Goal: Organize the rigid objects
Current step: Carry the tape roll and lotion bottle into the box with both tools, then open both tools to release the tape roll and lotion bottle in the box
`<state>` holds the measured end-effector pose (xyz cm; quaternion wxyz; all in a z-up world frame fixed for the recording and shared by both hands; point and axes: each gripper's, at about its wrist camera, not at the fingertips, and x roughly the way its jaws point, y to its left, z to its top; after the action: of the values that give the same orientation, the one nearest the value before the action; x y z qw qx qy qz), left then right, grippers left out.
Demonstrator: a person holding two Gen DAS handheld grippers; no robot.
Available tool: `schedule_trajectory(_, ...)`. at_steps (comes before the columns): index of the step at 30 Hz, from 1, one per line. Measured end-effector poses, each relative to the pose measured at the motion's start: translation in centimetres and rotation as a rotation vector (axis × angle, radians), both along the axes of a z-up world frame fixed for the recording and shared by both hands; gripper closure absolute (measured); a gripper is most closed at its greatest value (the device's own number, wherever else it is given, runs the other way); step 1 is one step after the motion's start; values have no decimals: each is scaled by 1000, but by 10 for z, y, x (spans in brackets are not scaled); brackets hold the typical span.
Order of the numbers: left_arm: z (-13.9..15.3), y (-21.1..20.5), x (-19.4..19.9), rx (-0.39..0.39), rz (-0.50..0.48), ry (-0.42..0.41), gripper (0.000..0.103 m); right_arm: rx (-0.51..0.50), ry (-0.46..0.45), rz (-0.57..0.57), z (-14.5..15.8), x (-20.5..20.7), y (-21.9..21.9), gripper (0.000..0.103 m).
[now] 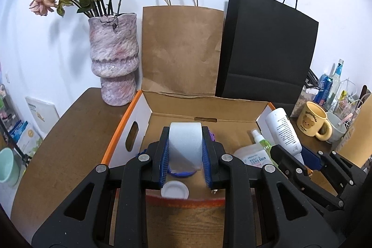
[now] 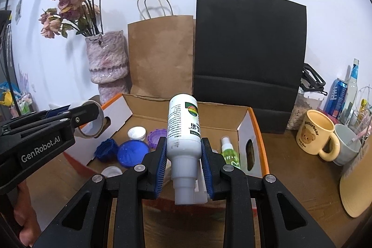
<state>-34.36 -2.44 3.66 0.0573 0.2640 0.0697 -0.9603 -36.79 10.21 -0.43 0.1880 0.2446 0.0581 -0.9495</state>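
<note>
My left gripper (image 1: 185,150) is shut on a roll of tape (image 1: 185,143) and holds it over the left part of the open cardboard box (image 1: 130,122). In the right wrist view the tape roll (image 2: 91,122) and left gripper (image 2: 88,119) show at the left. My right gripper (image 2: 183,155) is shut on a white bottle (image 2: 183,129), cap toward the camera, above the box (image 2: 253,131). In the left wrist view this bottle (image 1: 282,129) shows at the right. Inside the box lie blue lids (image 2: 132,152), a purple lid (image 2: 157,135), white caps (image 2: 137,133) and a green spray bottle (image 2: 229,152).
A pink vase (image 1: 114,57) with dried roses stands at the back left. A brown paper bag (image 1: 181,48) and a black paper bag (image 1: 267,48) stand behind the box. A yellow bear mug (image 2: 316,134), a grey mug (image 2: 346,143), a can and bottles crowd the right side.
</note>
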Motion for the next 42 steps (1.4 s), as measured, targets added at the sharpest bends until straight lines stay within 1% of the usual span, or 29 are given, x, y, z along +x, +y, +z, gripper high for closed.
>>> schedule_trajectory(6,-4,1,-17,-14,4,-12,82,5,-6,1,-1,-14,-3,72)
schedule_trajectory(20,-18,2,-46,-38,20,-44,82,20,-58,5,-12,-48,-12,72)
schedule_trajectory(25,-26,-7,-56,-36,38,-65,82,30,-83,17,-16,-58,-14,72)
schedule_trajectory(29,-31,-15,-60,-20,41,-78,82,39,-98,17,-21,-61,-12,72)
schedule_trajectory(34,-35,-16,-61,-29,27,-89,82,40,-115,22,-25,-63,-10,71)
schedule_trajectory(35,-35,-16,-60,-39,30,-88,79,44,-120,18,-26,-64,-9,69)
schedule_trajectory(36,-35,-17,-59,-47,33,-88,68,48,-120,2,-27,-64,-7,63)
schedule_trajectory(37,-35,-18,-57,-49,37,-84,58,50,-118,-8,-27,-64,-5,55)
schedule_trajectory(38,-34,-21,-55,-49,45,-74,34,51,-117,-16,-26,-65,-3,25)
schedule_trajectory(39,-32,-23,-52,-50,58,-60,13,47,-113,-21,-26,-64,-1,7)
schedule_trajectory(40,-31,-25,-50,-53,70,-48,3,46,-108,-26,-25,-64,1,7)
schedule_trajectory(41,-29,-28,-48,-57,81,-33,0,46,-106,-32,-24,-63,2,7)
schedule_trajectory(42,-26,-31,-46,-56,88,-26,0,45,-104,-33,-23,-63,2,7)
